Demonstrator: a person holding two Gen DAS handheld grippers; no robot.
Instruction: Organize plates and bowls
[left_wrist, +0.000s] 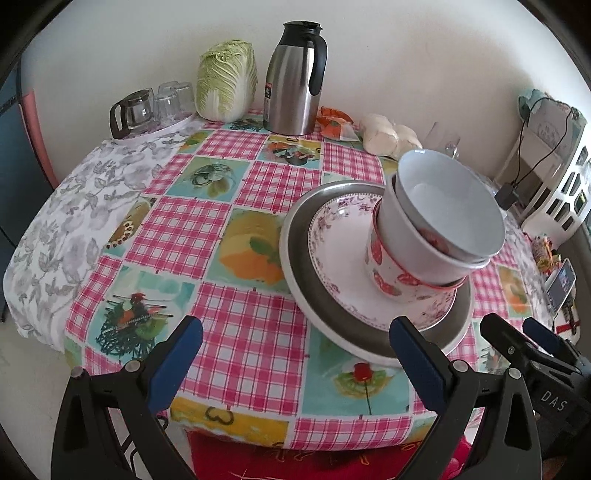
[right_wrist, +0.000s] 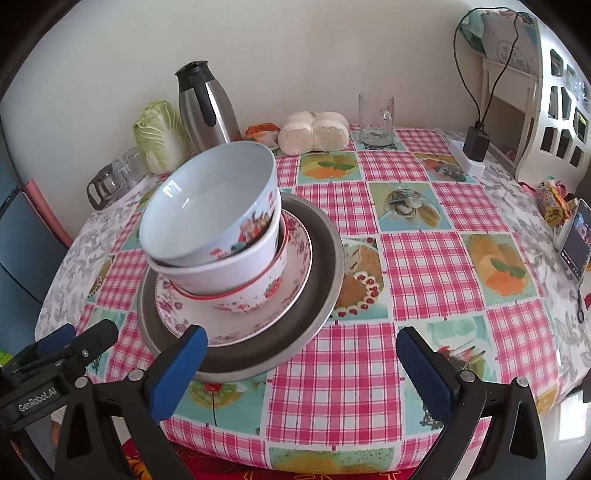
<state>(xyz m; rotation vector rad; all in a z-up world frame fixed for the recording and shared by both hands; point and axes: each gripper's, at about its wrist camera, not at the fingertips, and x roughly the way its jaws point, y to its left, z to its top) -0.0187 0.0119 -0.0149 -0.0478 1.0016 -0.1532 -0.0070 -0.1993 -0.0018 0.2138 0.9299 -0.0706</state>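
Tongs first: my left tongs (left_wrist: 295, 345) and right tongs (right_wrist: 299, 354) are both spread wide and hold nothing, hovering low over the near edge of the counter (right_wrist: 424, 258).

Between them sits the stack I care about. A steel tray (right_wrist: 317, 243) lies flat on the checked cloth, a floral plate (right_wrist: 295, 251) rests inside it, and on that plate stand three nested bowls: a strawberry-patterned bowl (right_wrist: 266, 291) at the bottom, a plain white bowl (right_wrist: 221, 273) in it, and a pale blue-lined bowl (right_wrist: 207, 210) on top, tilted rather than seated level.

From the left tongs the tray lies ahead and to the right, its rim touching or just beside the right-hand blue pad. From the right tongs it lies ahead and to the left, rim at the left-hand pad. Neither looks clearly nearer; I judge each side equally placed to take the rim.

Beyond the stack, near the wall, stand a steel thermos jug (left_wrist: 295, 77) and a napa cabbage (left_wrist: 227, 81).

Only the right wrist view shows the glass mug (right_wrist: 376, 118) clearly; only the left shows the glass teapot (left_wrist: 131, 110) clearly.
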